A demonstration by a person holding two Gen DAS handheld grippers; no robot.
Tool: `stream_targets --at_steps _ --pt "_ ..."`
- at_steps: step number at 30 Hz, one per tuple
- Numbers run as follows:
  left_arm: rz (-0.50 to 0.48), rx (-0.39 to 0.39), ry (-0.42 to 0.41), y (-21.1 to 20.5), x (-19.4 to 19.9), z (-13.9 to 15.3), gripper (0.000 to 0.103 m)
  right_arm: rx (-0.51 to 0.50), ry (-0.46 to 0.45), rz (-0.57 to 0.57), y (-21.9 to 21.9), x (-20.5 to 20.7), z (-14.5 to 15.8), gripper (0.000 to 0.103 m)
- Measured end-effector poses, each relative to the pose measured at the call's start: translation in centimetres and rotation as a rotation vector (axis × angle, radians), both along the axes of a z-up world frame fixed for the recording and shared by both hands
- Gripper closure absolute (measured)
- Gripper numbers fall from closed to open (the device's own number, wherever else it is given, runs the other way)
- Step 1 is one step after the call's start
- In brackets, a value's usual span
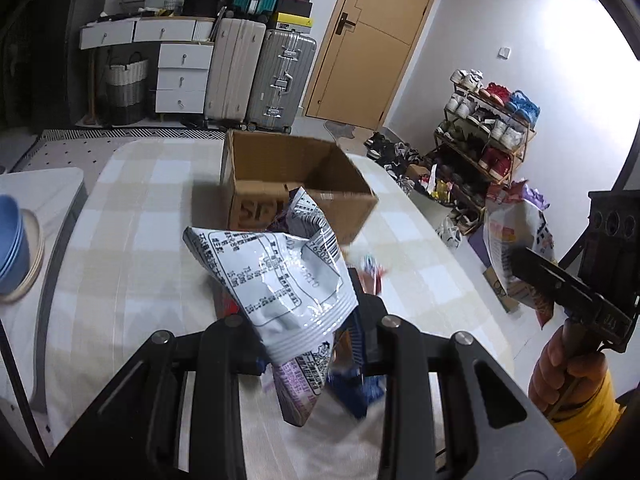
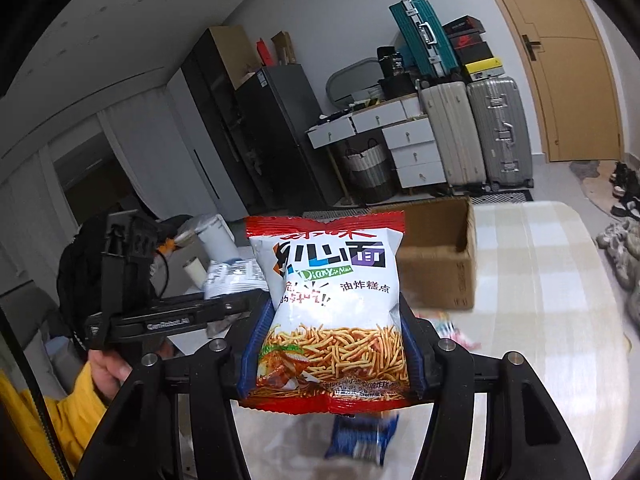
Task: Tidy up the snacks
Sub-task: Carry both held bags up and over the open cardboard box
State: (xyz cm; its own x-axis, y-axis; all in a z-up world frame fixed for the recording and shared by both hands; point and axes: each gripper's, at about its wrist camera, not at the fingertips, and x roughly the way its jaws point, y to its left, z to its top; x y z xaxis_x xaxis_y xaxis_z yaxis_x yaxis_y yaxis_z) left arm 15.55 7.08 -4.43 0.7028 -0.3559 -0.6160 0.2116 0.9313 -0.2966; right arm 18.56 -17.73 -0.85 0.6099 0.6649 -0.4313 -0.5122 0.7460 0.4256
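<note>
My left gripper (image 1: 308, 344) is shut on a crumpled white snack bag (image 1: 276, 276) with black print and a purple lower edge, held above the table. My right gripper (image 2: 332, 344) is shut on a red and white noodle snack bag (image 2: 332, 312), held upright. That bag also shows in the left wrist view (image 1: 516, 248), at the right. An open cardboard box (image 1: 296, 184) stands on the checked tablecloth ahead; it also shows in the right wrist view (image 2: 440, 256). Blurred snack packs lie on the cloth, a blue one (image 2: 360, 440) below the right gripper.
Blue bowls (image 1: 12, 240) sit at the table's left. Suitcases (image 1: 256, 76), white drawers (image 1: 180, 76) and a basket stand by the far wall beside a wooden door (image 1: 372, 40). A shoe rack (image 1: 484, 132) with shoes is to the right.
</note>
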Motion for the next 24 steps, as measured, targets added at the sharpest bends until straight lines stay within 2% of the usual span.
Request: stream_targets --at_steps 9,13,18,24 --pt "-0.012 0.046 -0.036 0.1 9.2 4.4 0.077 -0.008 0.012 0.006 1.5 9.3 3.1 0.045" --pt "-0.019 0.068 -0.025 -0.2 14.0 5.6 0.077 -0.030 0.040 0.000 2.5 14.0 3.3 0.045" --pt "-0.003 0.078 -0.012 -1.0 19.7 5.7 0.076 -0.071 0.074 -0.012 3.6 19.1 2.4 0.045" --pt "-0.021 0.085 0.058 -2.6 26.5 3.8 0.076 -0.104 0.133 -0.019 4.8 23.8 0.0 0.045"
